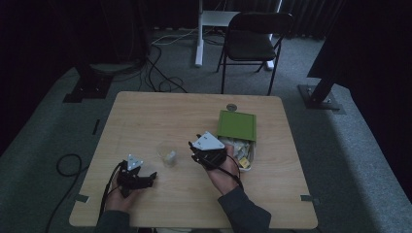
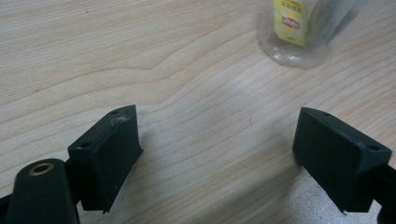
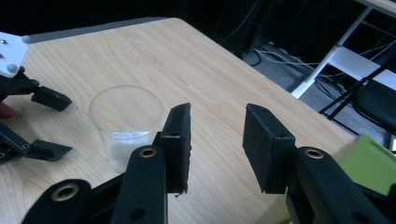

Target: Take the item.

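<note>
A clear plastic cup [image 1: 167, 153] stands mid-table with a yellow-labelled tea bag [image 2: 292, 21] inside it. My left gripper [image 1: 150, 178] rests low on the table to the cup's near left, open. In the left gripper view its jaws [image 2: 217, 121] are spread wide over bare wood, with the cup [image 2: 296, 32] ahead to the right. My right gripper [image 1: 192, 150] hovers just right of the cup, open and holding nothing. In the right gripper view the cup [image 3: 126, 121] sits left of its jaws [image 3: 217, 112], apart from them.
A green box [image 1: 236, 125] with its lid up holds several tea bags [image 1: 240, 148] right of the right hand. A small round object [image 1: 231, 107] lies behind it. A black chair [image 1: 252, 39] and cables sit on the floor beyond the table.
</note>
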